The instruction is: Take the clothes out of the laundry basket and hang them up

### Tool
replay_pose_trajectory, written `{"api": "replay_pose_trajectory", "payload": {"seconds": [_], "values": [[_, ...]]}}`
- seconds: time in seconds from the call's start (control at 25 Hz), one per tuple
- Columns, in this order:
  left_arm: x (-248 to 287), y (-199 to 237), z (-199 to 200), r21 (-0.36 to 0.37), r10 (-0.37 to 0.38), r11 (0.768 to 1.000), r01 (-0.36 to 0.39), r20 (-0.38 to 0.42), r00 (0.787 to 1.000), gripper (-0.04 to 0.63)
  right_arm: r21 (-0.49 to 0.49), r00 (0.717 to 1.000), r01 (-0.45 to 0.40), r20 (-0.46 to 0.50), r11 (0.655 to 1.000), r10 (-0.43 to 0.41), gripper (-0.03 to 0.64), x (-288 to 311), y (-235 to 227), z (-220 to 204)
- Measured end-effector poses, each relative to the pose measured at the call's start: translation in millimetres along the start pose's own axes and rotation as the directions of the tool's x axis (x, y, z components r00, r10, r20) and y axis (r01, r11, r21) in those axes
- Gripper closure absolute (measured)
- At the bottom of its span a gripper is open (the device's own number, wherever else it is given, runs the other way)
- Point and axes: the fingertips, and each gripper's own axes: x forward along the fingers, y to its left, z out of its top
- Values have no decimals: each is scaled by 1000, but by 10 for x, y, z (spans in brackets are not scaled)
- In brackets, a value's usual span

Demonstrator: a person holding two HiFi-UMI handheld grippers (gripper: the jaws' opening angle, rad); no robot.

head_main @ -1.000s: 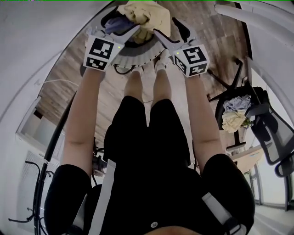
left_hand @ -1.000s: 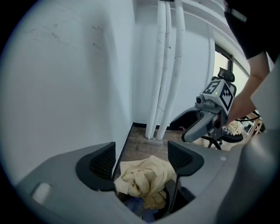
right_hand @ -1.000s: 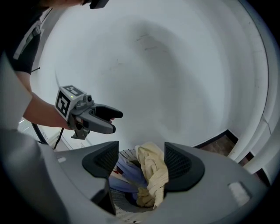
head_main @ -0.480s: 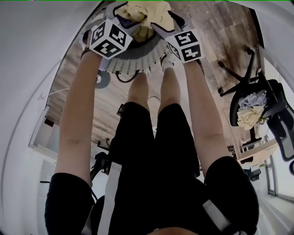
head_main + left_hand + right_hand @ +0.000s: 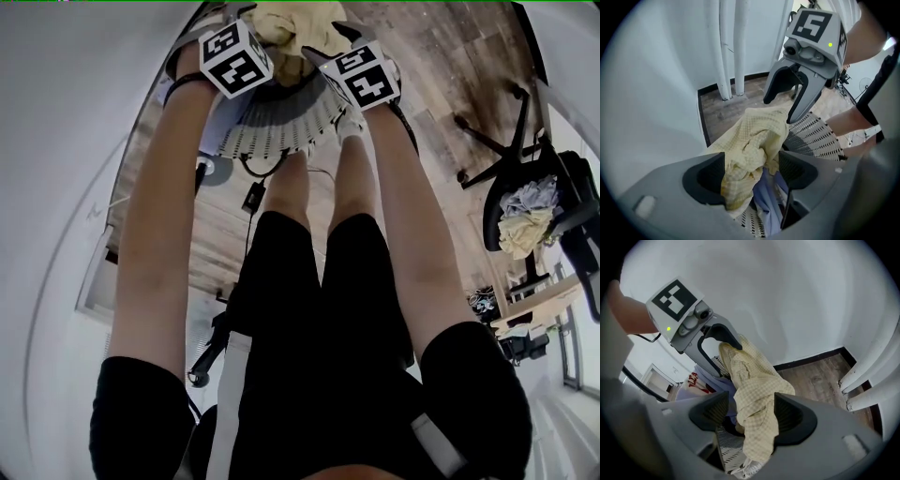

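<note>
A yellow checked cloth (image 5: pixel 298 23) lies heaped on top of the white perforated laundry basket (image 5: pixel 272 127), over a lavender garment (image 5: pixel 766 199). My left gripper (image 5: pixel 751 174) points steeply down with the yellow cloth (image 5: pixel 747 150) between its wide-set jaws; the pads do not visibly squeeze it. My right gripper (image 5: pixel 751 414) reaches in from the other side, and the cloth (image 5: pixel 757 394) hangs between its jaws with a gap at the left pad. Its jaws have just been closing a little. In the head view both marker cubes flank the cloth.
An office chair (image 5: pixel 562 202) at the right carries a bundle of clothes (image 5: pixel 525 220). White pipes (image 5: pixel 731 47) run down the wall behind the basket. A cable (image 5: pixel 253 192) lies on the wooden floor near the person's feet.
Both grippers have sunk toward the basket, moving up in the head view. Their marker cubes have turned, the left one most. The yellow cloth stays on the pile.
</note>
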Motion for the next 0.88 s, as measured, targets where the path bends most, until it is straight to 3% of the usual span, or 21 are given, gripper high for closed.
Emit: {"api": "replay_pose_trajectory", "payload": {"seconds": [0.16,0.32,0.6,0.76,0.88], "values": [[164,113,-101,65,34,997,-28,-92,995,276,-36,998,0,-64,999,-3,322,174,-28,-77],[266,250,-157,79,76,995,-67,-123,989,334,-46,994,1,-112,999,-6,355,304,-60,-165],[234,277,-180,88,104,992,-94,-117,988,451,45,990,-28,-135,999,33,437,357,-54,-187],[108,255,-126,49,111,993,-108,-83,990,506,76,989,2,-151,997,10,488,291,-50,-199],[0,259,-110,-5,129,992,-129,-50,990,540,85,994,27,-109,996,-18,520,194,-20,-99]]}}
